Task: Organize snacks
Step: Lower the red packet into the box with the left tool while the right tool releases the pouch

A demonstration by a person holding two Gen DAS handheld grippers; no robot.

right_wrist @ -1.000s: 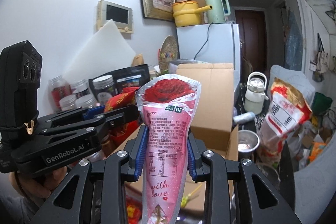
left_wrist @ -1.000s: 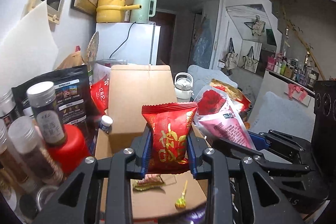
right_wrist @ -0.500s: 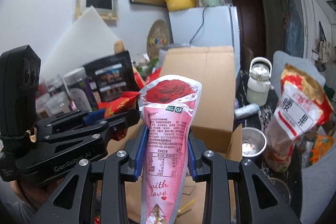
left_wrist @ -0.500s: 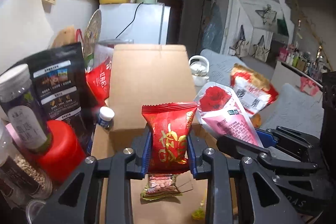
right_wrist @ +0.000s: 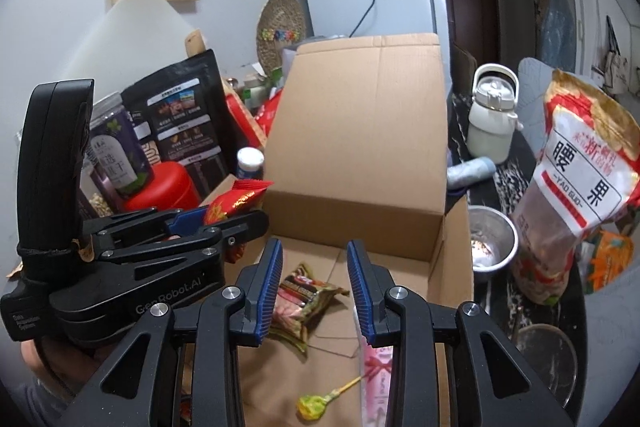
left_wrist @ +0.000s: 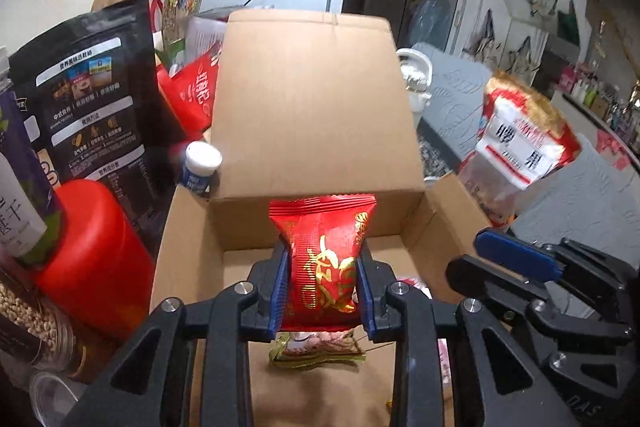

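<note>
My left gripper [left_wrist: 322,283] is shut on a red snack packet with gold print [left_wrist: 323,259], held above the open cardboard box [left_wrist: 316,107]. It also shows at the left of the right wrist view [right_wrist: 218,223], packet [right_wrist: 234,201] in its jaws. My right gripper [right_wrist: 314,279] is open and empty over the box [right_wrist: 360,131]. The pink rose packet [right_wrist: 376,379] lies on the box floor under its right finger. A brown-green snack packet [right_wrist: 304,301] and a lollipop [right_wrist: 314,405] also lie in the box.
Left of the box stand a red canister [left_wrist: 94,255], a black pouch [left_wrist: 92,103], jars and a small white-capped bottle [left_wrist: 198,165]. To the right are a large cashew bag [right_wrist: 576,179], a steel bowl [right_wrist: 490,241] and a white kettle [right_wrist: 492,115]. A fridge stands behind.
My right gripper opened and let go of the pink rose packet, which now lies in the box. Both grippers moved forward and down over the box; the left still holds the red packet.
</note>
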